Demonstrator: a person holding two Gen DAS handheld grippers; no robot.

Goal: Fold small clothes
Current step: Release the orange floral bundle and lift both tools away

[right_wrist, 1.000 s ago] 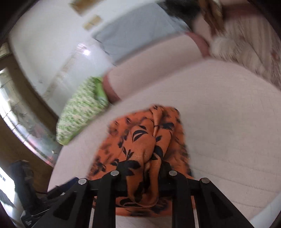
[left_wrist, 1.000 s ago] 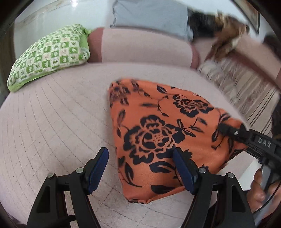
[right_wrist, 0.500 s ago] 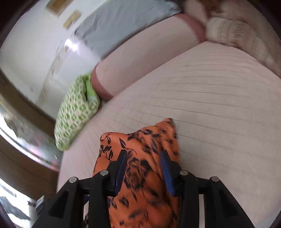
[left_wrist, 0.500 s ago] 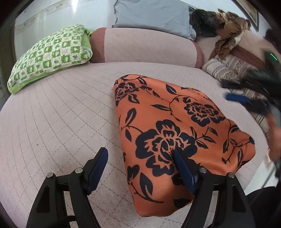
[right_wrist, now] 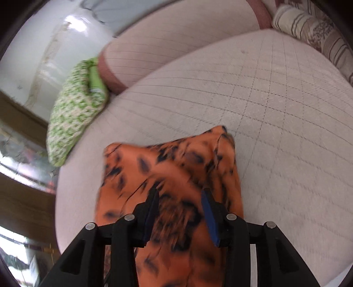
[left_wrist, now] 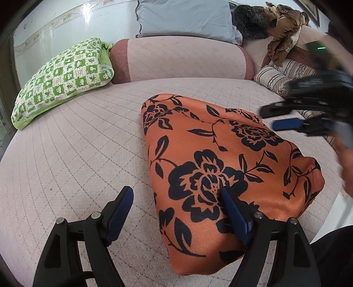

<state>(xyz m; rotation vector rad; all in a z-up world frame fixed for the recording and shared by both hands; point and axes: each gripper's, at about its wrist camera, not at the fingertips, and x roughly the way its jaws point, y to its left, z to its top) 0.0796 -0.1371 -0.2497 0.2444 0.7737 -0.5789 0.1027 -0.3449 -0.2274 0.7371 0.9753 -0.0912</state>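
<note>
Orange garment [left_wrist: 222, 161] with black floral print, folded into a roughly triangular shape, lying flat on the pale quilted bed surface [left_wrist: 72, 150], right of centre and toward the near edge. Left gripper [left_wrist: 176, 212] released, its 2 blue-padded fingers spread wide: the left finger over bare quilt, the right finger over the garment's large black flower; whether it touches the cloth cannot be told. Right gripper [right_wrist: 181, 212], blurred in both views, above the garment [right_wrist: 176, 183] with its fingers parted and nothing between them; in the left wrist view it appears at the right edge [left_wrist: 286, 117], clear of the fabric. Green checked pillow [left_wrist: 61, 77] at far left beside a pink bolster [left_wrist: 183, 59]; grey pillow [left_wrist: 185, 19] behind; striped cushion [left_wrist: 284, 75] at far right.
</note>
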